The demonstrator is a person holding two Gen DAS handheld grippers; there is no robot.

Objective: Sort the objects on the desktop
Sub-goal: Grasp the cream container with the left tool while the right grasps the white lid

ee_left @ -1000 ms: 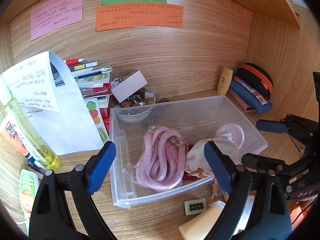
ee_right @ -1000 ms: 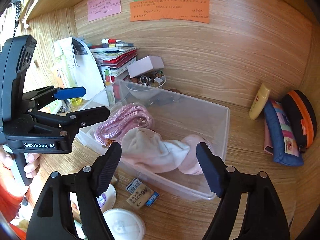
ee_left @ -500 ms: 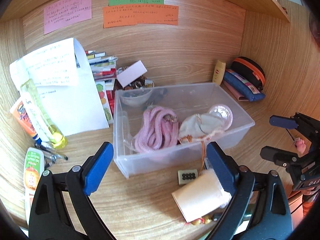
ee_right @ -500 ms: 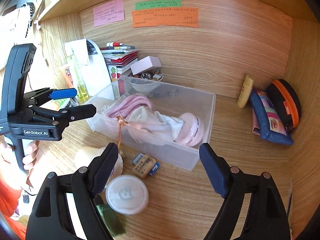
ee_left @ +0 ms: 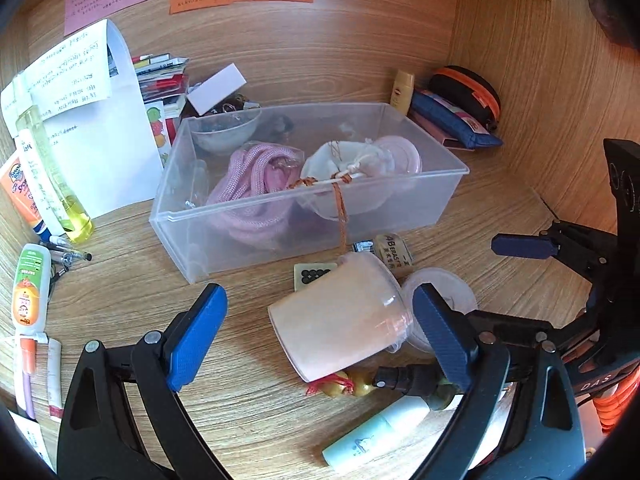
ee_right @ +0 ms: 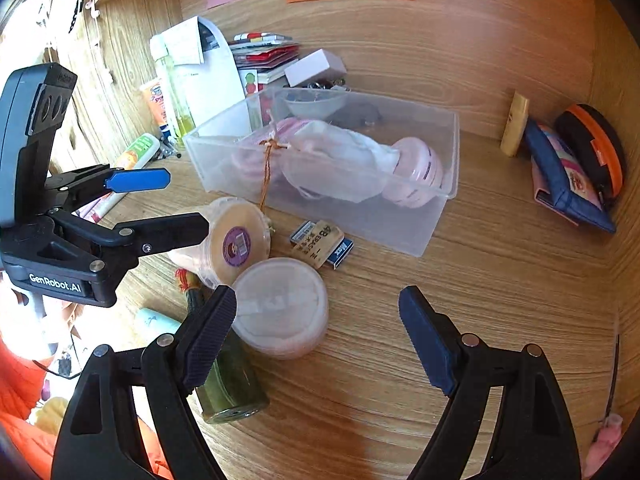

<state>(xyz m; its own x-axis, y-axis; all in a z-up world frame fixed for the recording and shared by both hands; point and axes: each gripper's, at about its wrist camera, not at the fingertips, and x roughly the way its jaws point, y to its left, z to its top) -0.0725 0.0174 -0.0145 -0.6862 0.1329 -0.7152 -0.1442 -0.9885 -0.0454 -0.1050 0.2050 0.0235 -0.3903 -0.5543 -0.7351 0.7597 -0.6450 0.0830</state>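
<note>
From your left wrist, your left gripper (ee_left: 316, 334) is spread wide and grips nothing; the tipped pink cup (ee_left: 340, 314) lies between its pads, nearer the right one; the clear storage box (ee_left: 308, 188) sits just ahead. From your right wrist, your right gripper (ee_right: 318, 336) gapes wide and empty; the round lidded tub (ee_right: 280, 306) rests beside its left pad; the eraser (ee_right: 320, 242) lies just ahead of the tub.
</note>
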